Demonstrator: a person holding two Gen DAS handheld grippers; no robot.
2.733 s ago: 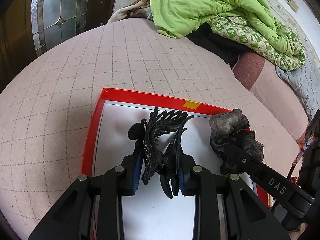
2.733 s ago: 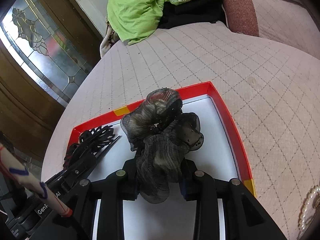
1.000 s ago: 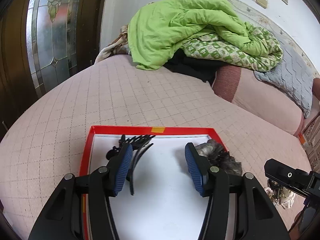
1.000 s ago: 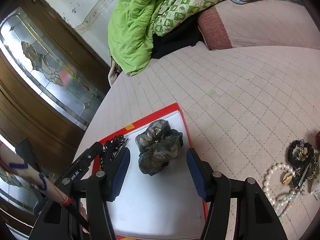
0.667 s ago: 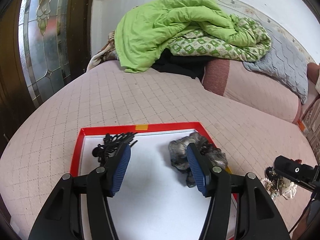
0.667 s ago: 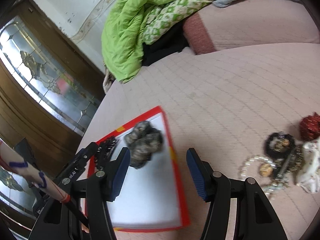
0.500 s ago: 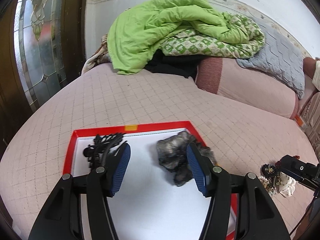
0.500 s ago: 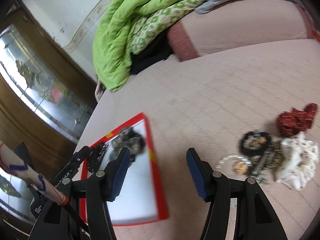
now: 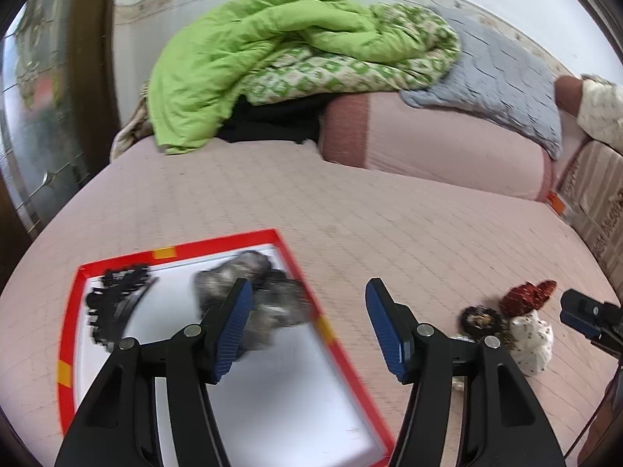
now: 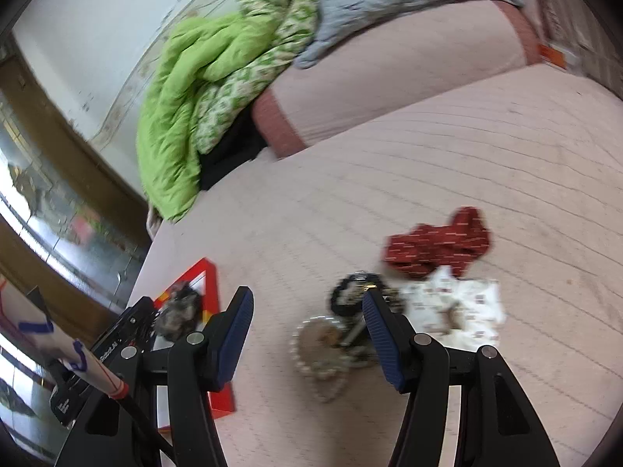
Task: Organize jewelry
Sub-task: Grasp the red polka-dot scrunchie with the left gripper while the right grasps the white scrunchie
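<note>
Both grippers, left gripper (image 9: 307, 327) and right gripper (image 10: 307, 334), have left the tray (image 9: 296, 268) empty.

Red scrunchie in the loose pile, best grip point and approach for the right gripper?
Pinch the red scrunchie across its raised far lobe, coming from above on its far side. It lies flat at the back of the pile, its near edge against the white scrunchie, so the far side is free. Right gripper is open and empty.
</note>
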